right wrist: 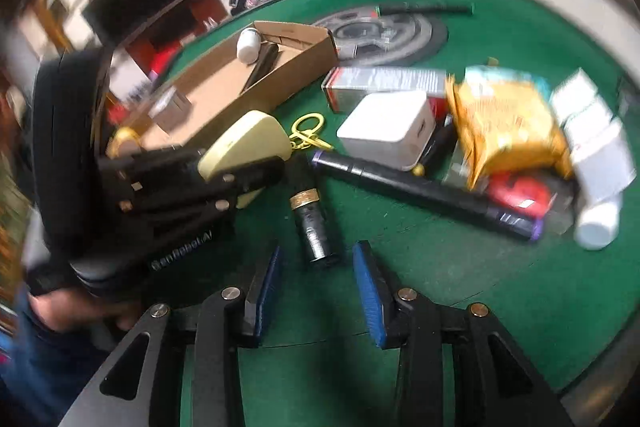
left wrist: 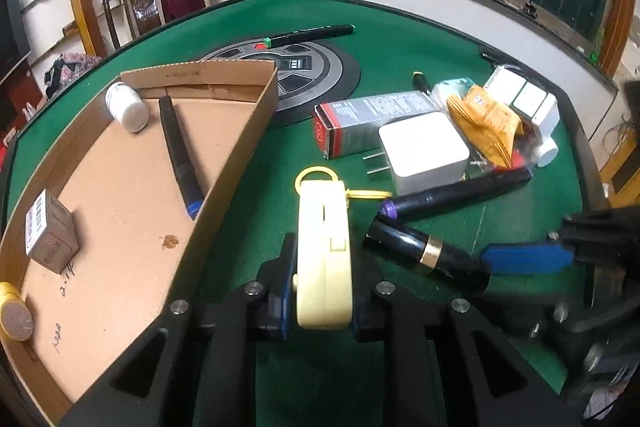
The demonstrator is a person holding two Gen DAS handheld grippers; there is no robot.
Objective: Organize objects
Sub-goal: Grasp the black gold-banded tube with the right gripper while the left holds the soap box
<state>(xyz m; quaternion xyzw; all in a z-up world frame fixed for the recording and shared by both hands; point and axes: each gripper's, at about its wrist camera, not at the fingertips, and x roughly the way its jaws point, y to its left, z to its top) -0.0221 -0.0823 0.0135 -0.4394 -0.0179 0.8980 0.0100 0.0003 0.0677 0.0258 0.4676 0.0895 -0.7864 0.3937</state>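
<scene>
My left gripper (left wrist: 326, 255) is shut on a pale yellow plastic gadget (left wrist: 324, 247) with a yellow key ring, just right of the open cardboard box (left wrist: 240, 147) on the green table. The right wrist view shows the same gadget (right wrist: 248, 139) in the left gripper (right wrist: 240, 163), with a hand behind it. My right gripper (right wrist: 318, 251) is open. A black tube with a gold band (right wrist: 310, 219) lies just ahead of its blue pads (right wrist: 370, 291), untouched. One pad (left wrist: 528, 258) shows beside that tube (left wrist: 424, 253).
The box holds a white bottle (left wrist: 127, 105), a blue-capped marker (left wrist: 180, 155), a small carton (left wrist: 50, 231) and a gold roll (left wrist: 14, 311). To the right lie a purple-capped marker (left wrist: 456, 195), white charger (left wrist: 424, 151), grey-red box (left wrist: 360, 119), orange packet (left wrist: 484, 123) and white boxes (left wrist: 524, 95). A round disc (left wrist: 316, 71) sits behind.
</scene>
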